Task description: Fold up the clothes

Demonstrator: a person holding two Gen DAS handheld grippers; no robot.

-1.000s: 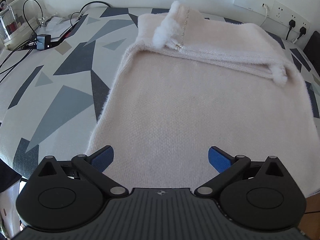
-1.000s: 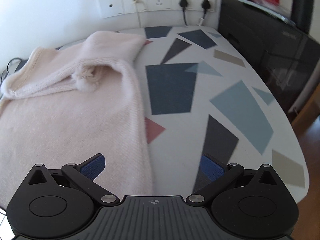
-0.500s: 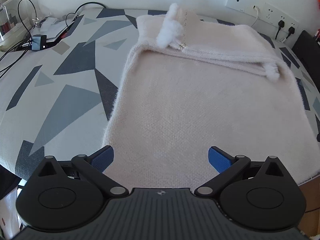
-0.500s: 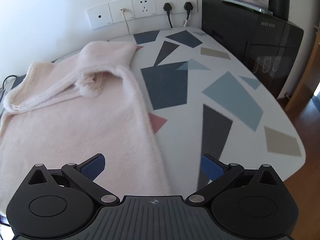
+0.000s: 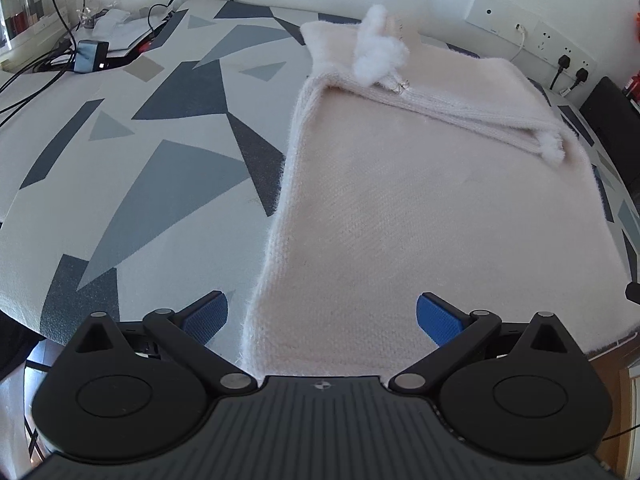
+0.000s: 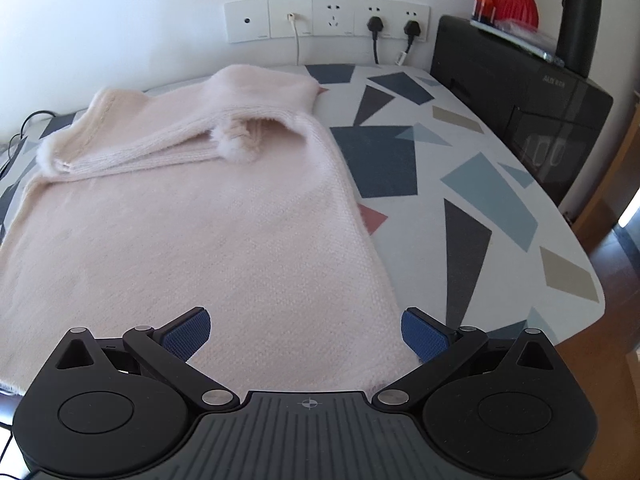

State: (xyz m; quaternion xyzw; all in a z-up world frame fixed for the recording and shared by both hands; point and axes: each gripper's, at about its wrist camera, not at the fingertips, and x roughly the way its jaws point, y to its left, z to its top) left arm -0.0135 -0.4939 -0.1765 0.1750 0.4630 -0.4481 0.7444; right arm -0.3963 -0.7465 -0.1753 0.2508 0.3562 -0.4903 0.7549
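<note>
My left gripper (image 5: 322,314) hangs with its jaws spread wide and nothing between them, its blue ribbed pads (image 5: 438,320) above the near hem of the pink sweater (image 5: 432,208). My right gripper (image 6: 306,334) is just as wide and just as bare-handed, poised over the sweater's (image 6: 192,232) near right corner.

The sweater lies flat on the table (image 5: 120,152), its body a broad, roughly rectangular panel of fuzzy, fine-ribbed knit in pale pink. The far part is folded over in a thick band with ribbed edging, and a white fluffy tuft (image 5: 376,54) stands up on it near the left side; a smaller fluffy tuft (image 6: 236,146) sits by the fold toward the right. The sweater's near hem reaches the table's front edge.

The table (image 6: 500,208) has a rounded edge and a smooth cover printed with angular shapes in grey, navy, light blue, tan and one small pink piece. A row of white wall sockets (image 6: 326,18) with two black plugs is behind it. To the right a black glossy cabinet (image 6: 528,92) carries a red vase (image 6: 516,4) holding orange flowers and a tall dark bottle (image 6: 580,16). At the far left, black cables (image 5: 52,56) loop around a small dark adapter (image 5: 92,62).
</note>
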